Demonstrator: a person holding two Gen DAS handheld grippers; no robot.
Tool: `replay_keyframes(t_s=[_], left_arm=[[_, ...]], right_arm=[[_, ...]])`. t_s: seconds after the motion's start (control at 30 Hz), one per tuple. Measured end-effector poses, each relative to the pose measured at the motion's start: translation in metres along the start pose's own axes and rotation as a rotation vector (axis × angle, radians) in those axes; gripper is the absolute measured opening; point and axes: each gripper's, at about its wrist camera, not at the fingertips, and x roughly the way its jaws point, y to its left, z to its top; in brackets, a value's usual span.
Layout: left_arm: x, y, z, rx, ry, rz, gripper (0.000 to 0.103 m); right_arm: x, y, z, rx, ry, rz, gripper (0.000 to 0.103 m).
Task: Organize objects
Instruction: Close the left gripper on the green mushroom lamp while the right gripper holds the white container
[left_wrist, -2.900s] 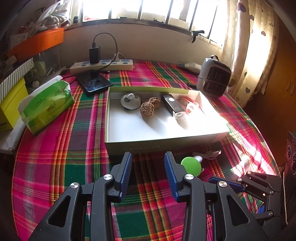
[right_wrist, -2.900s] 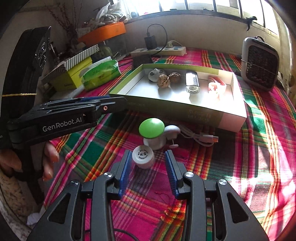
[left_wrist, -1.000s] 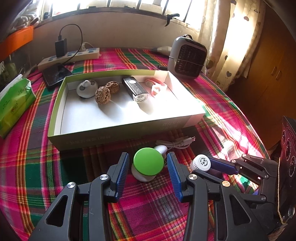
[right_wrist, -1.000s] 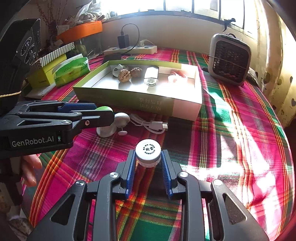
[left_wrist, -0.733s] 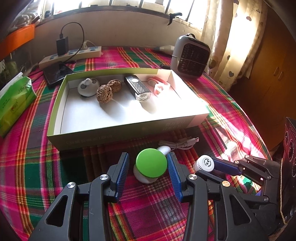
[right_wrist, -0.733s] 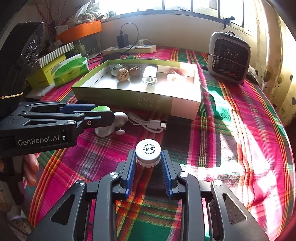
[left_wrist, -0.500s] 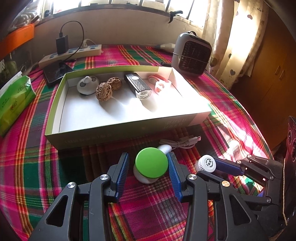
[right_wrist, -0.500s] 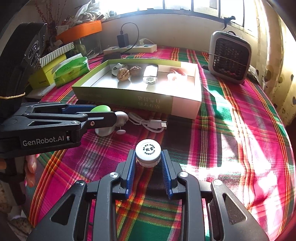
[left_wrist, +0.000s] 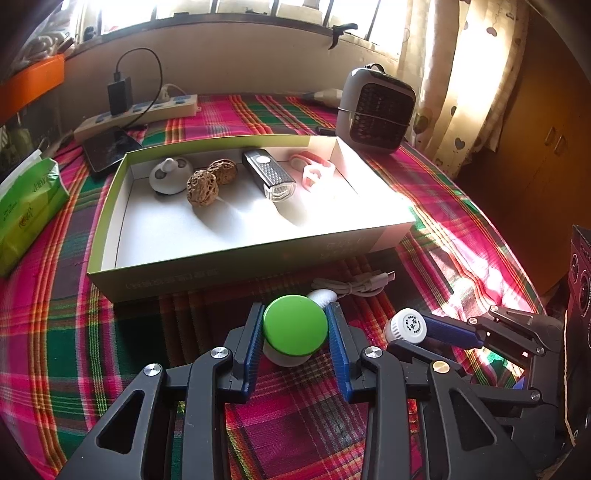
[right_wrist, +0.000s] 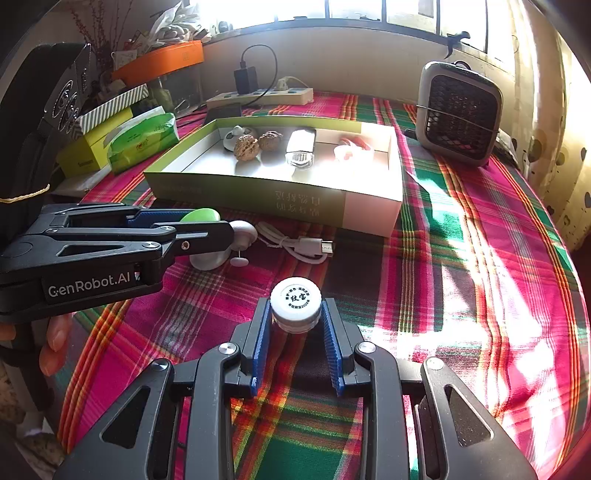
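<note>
In the left wrist view, the left gripper (left_wrist: 295, 334) is seen with its jaws just drawn in, and a green-topped gadget (left_wrist: 294, 329) on the plaid tablecloth (left_wrist: 74, 332) is now pinched between the blue pads (left_wrist: 248, 349), just in front of the open cardboard box (left_wrist: 229, 275). Inside the box, two walnuts (left_wrist: 210, 181), a bike light (left_wrist: 269, 177) and a pink clip (left_wrist: 313, 168) are lined along the far wall. A white cable (left_wrist: 354, 286) is laid between gadget and box. In the right wrist view, a small white jar (right_wrist: 295, 304) is clamped by the narrow-set right gripper (right_wrist: 295, 325), held clear of the box (right_wrist: 280, 201). The left gripper (right_wrist: 199, 230) is seen to its left, closed around the green-topped gadget (right_wrist: 201, 215).
</note>
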Motion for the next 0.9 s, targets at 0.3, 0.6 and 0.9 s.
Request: replay_keyframes(t_s=[0.3,0.6,0.9], left_arm=[[-0.004,-0.002,-0.001,0.017,-0.015,0.019,0.031],[-0.010,-0.001,-0.002,0.022,-0.034,0.034,0.031],[-0.014,-0.001,-0.003,0.017,-0.041,0.034,0.031]], right_arm=[[0.000,0.000,0.000,0.001,-0.001,-0.002,0.029],[-0.001,0.000,0.000,0.007,-0.010,-0.008,0.029],[-0.003,0.001,0.001,0.008,-0.017,-0.004,0.029]])
